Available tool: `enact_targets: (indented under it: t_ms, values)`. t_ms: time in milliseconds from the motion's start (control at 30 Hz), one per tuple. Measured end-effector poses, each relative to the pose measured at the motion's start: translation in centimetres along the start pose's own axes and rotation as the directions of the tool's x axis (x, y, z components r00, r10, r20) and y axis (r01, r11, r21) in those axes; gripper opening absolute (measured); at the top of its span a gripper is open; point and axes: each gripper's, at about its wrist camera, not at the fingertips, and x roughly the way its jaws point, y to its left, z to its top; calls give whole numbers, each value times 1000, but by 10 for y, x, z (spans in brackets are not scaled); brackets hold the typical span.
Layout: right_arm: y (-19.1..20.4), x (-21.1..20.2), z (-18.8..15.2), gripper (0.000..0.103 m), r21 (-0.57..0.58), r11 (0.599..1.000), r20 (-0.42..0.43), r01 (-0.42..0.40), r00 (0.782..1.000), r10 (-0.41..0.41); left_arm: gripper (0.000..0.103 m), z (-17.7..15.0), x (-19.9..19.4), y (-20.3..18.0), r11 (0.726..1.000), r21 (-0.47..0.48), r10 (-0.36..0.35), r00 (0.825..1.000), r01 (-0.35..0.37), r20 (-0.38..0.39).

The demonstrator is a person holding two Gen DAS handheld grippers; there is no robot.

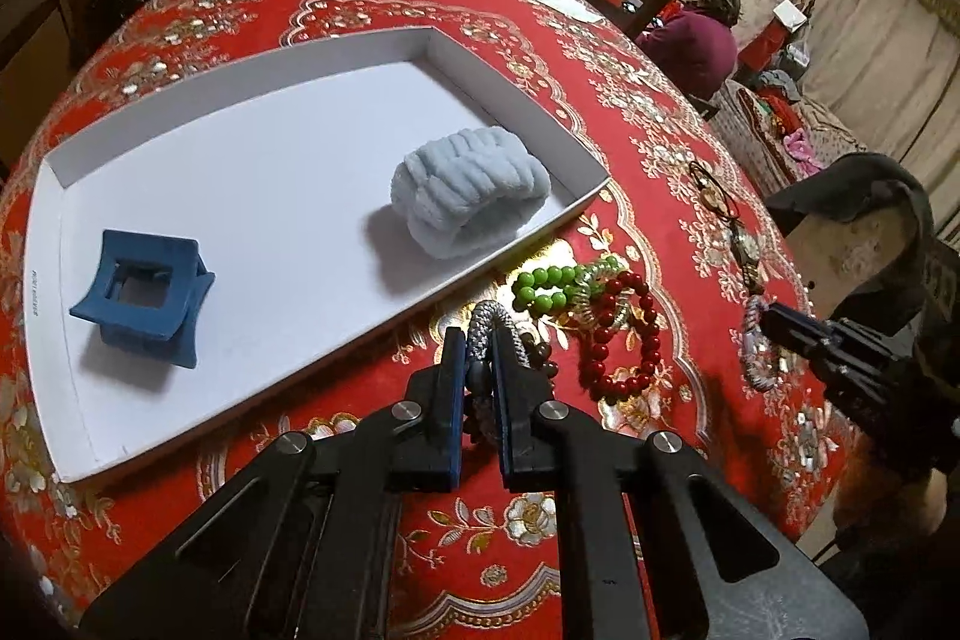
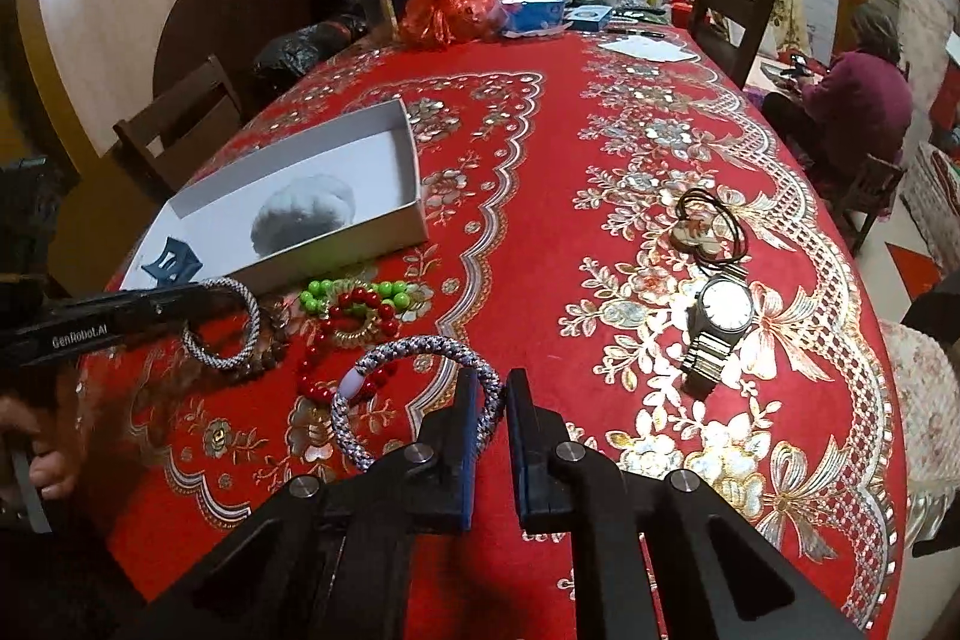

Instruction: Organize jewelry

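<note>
While both grippers grip bracelets, sorting is partly done. Left gripper (image 1: 479,340) fingers clamp grey cord bracelet (image 1: 489,322); right gripper (image 2: 492,388) fingers clamp blue-white bracelet (image 2: 414,349). White box (image 1: 336,46) holds hair claw (image 1: 144,298), scrunchie (image 1: 471,202); bead bracelets (image 1: 618,334), watch (image 2: 720,322) remain on surface (image 2: 540,160).

Table under red flowery cloth (image 2: 540,148). On it: white box (image 2: 384,226), green beads (image 2: 321,293), red beads (image 2: 360,307), silver watch (image 2: 717,325), black cord pendant (image 2: 705,229), bags far end (image 2: 447,13).
</note>
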Motion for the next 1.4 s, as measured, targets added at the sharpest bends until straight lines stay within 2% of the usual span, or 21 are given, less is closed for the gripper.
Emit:
enact_targets:
  t_ms: [67, 167, 233, 467, 633, 800, 867, 1000, 1100, 1400]
  values:
    - [2, 5, -2, 9, -6, 1000, -22, 2, 1000, -2, 7, -2, 6, 1, 1000, 12, 13, 999, -12, -43]
    - [2, 10, -4, 9, -15, 1000, -34, -1, 999, 0, 7, -11, 20, 3, 995, 52, 95, 990, -89, -107]
    - [3, 10, -4, 9, -21, 1000, -34, -3, 999, 2, 8, -16, 24, 5, 992, 69, 114, 986, -106, -126]
    - [3, 7, -4, 9, -19, 1000, -23, -14, 1000, 14, 8, -19, 19, 4, 989, 90, 128, 987, -119, -96]
    - [2, 7, -4, 9, -17, 1000, -25, -11, 1000, 10, 8, -17, 11, 2, 991, 88, 105, 991, -98, -77]
    - [4, 7, -4, 9, -18, 1000, -24, -10, 1000, 10, 6, -16, 9, 3, 990, 91, 118, 991, -112, -68]
    - [4, 7, -3, 9, -18, 1000, -22, -9, 1000, 8, 4, -16, 7, -2, 985, 122, 132, 990, -124, -57]
    - [4, 8, -4, 9, -19, 1000, -26, -8, 1000, 8, 4, -18, 12, -8, 982, 157, 114, 990, -100, -81]
    - [4, 9, -4, 9, -20, 1000, -30, -11, 1000, 10, 6, -18, 15, -11, 979, 169, 127, 989, -113, -73]
    - [6, 11, -5, 9, -25, 1000, -35, -12, 999, 12, 6, -17, 12, -12, 981, 163, 119, 991, -107, -66]
